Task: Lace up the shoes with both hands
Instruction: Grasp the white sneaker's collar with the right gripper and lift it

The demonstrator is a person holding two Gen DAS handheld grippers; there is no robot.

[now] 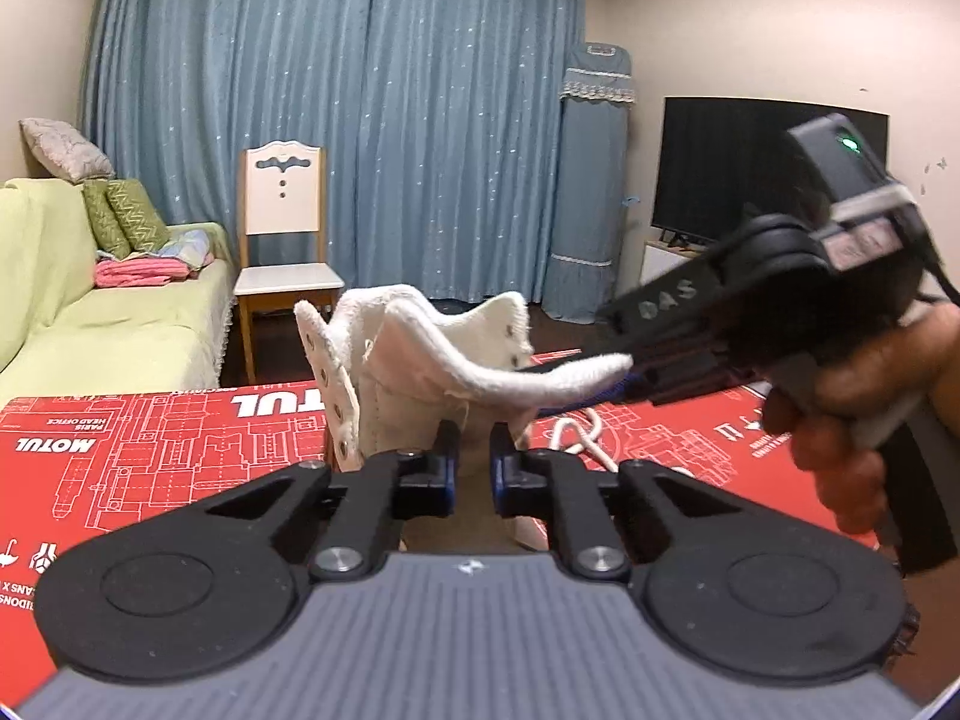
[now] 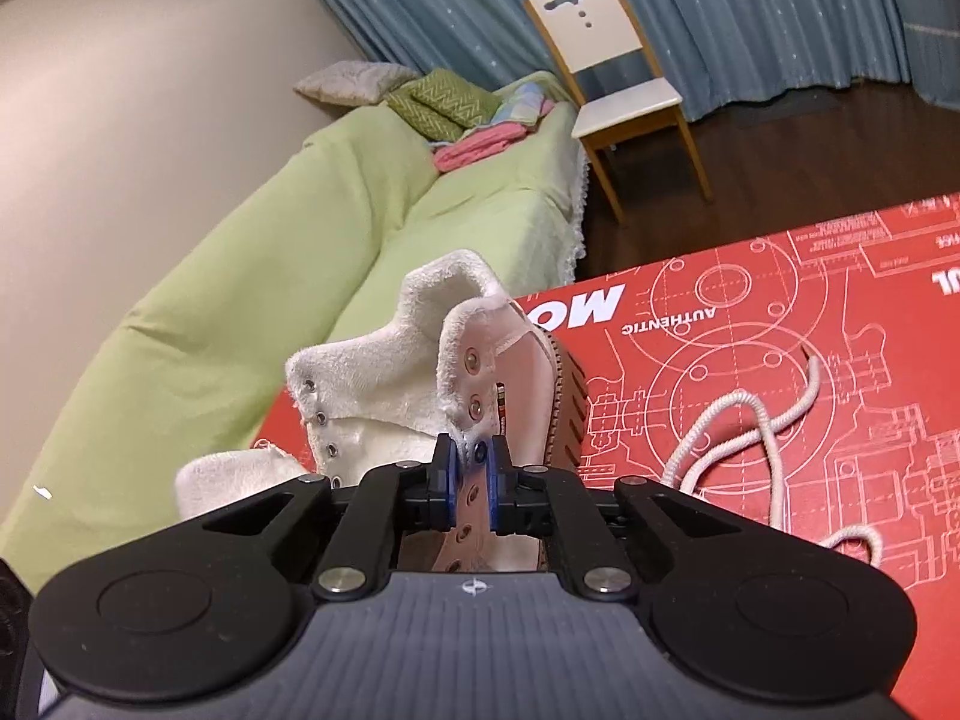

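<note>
White boot (image 1: 414, 360) stands on the red printed mat (image 1: 150, 444), fleecy pile lining, smooth pale upper, metal eyelets down both flaps, ribbed brown sole edge (image 2: 567, 396). Tongue (image 1: 540, 381) flops toward 3 o'clock in the left view. Braided white lace (image 2: 738, 426) lies loose in loops on the mat at 3 o'clock of the boot. Left gripper (image 1: 474, 456): jaws slightly apart, at the boot; whether they pinch it, cannot tell. Right gripper (image 2: 471, 462): blue pads pinch the eyelet flap (image 2: 471, 414).
</note>
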